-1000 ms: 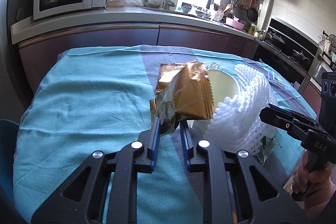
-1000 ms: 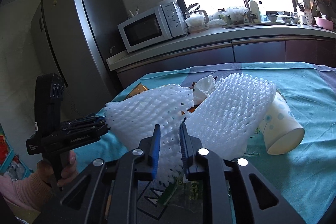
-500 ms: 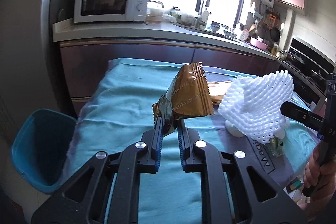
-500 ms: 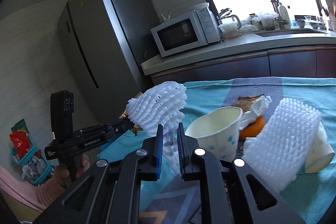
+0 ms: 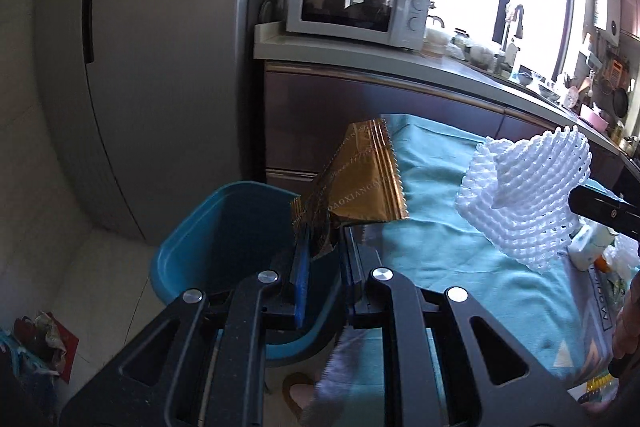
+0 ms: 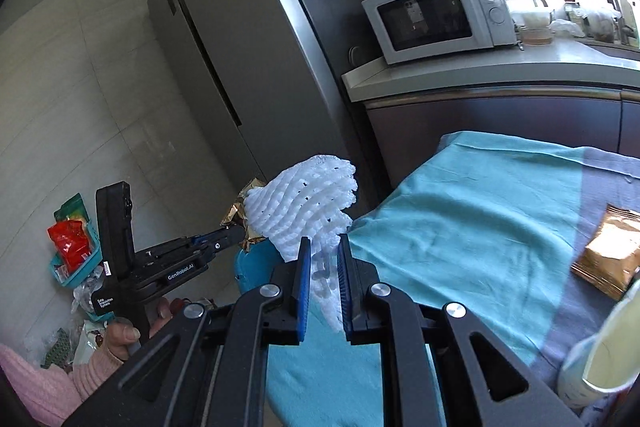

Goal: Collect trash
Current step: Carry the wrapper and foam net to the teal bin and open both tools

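Left gripper (image 5: 322, 259): jaws nearly closed, pinching the lower corner of a gold wrapper (image 5: 360, 183); the rest of the wrapper stands up and tilts right above the jaws. Directly below and ahead of these jaws sits a blue bin (image 5: 224, 239) on the floor, just beside the edge of the table under its teal cloth (image 5: 440, 247). The wrapper hangs over the bin's right rim, not inside it. Right gripper (image 6: 323, 283): jaws also nearly closed, clamped on the bottom of a white foam net (image 6: 308, 211); the net fans out upward and to the left of the jaws. In the left wrist view the same net (image 5: 524, 195) shows to the right of the left jaws, held over the cloth by the right gripper's black tip. In the right wrist view the left gripper (image 6: 236, 237) appears left of the right jaws, a hand (image 6: 128, 331) in a pink sleeve on its handle, with the wrapper partly hidden behind the net. A second gold wrapper (image 6: 608, 259) lies on the cloth, well right of the right jaws; a paper cup (image 6: 596, 359) sits at lower right. Fridge (image 5: 160, 67) and microwave (image 5: 352, 7) stand behind.
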{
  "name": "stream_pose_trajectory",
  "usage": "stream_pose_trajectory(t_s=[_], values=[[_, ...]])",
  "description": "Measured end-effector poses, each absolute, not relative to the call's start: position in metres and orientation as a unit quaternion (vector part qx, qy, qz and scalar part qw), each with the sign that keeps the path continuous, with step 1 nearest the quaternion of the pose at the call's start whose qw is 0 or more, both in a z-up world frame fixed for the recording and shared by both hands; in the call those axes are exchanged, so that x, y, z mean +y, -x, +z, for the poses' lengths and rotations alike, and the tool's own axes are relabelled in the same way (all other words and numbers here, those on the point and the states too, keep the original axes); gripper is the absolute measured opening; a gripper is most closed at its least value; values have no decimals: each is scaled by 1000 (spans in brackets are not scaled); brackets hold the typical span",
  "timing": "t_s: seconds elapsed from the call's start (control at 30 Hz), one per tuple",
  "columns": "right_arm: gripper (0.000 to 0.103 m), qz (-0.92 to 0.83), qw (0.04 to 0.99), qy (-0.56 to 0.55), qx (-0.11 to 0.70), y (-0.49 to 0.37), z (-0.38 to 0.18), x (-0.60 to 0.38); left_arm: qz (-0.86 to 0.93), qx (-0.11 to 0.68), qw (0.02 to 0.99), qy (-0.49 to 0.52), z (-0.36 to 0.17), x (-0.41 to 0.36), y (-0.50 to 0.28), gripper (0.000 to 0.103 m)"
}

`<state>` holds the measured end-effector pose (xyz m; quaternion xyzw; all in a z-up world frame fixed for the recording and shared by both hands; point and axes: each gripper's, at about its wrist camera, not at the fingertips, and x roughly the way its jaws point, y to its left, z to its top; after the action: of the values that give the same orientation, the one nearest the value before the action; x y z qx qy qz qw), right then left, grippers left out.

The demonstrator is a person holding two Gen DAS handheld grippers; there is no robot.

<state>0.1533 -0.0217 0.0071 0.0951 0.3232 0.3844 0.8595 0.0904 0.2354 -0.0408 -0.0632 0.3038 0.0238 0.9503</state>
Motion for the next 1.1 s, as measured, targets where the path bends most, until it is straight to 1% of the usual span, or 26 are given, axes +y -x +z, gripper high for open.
stream_pose_trajectory(t_s=[0.33, 0.87, 0.97, 1.1], values=[[12, 413, 830, -86, 364, -197, -7, 57, 64, 349, 930, 93, -73, 286, -119, 15], [12, 392, 803, -54, 446, -241, -57, 143, 91, 392, 906, 131, -115, 311, -166, 15], [14, 382, 794, -50, 469, -246, -66, 149, 95, 388, 906, 140, -119, 314, -168, 15], [28, 369, 787, -44, 492, -252, -73, 154, 95, 382, 908, 143, -121, 311, -163, 15]])
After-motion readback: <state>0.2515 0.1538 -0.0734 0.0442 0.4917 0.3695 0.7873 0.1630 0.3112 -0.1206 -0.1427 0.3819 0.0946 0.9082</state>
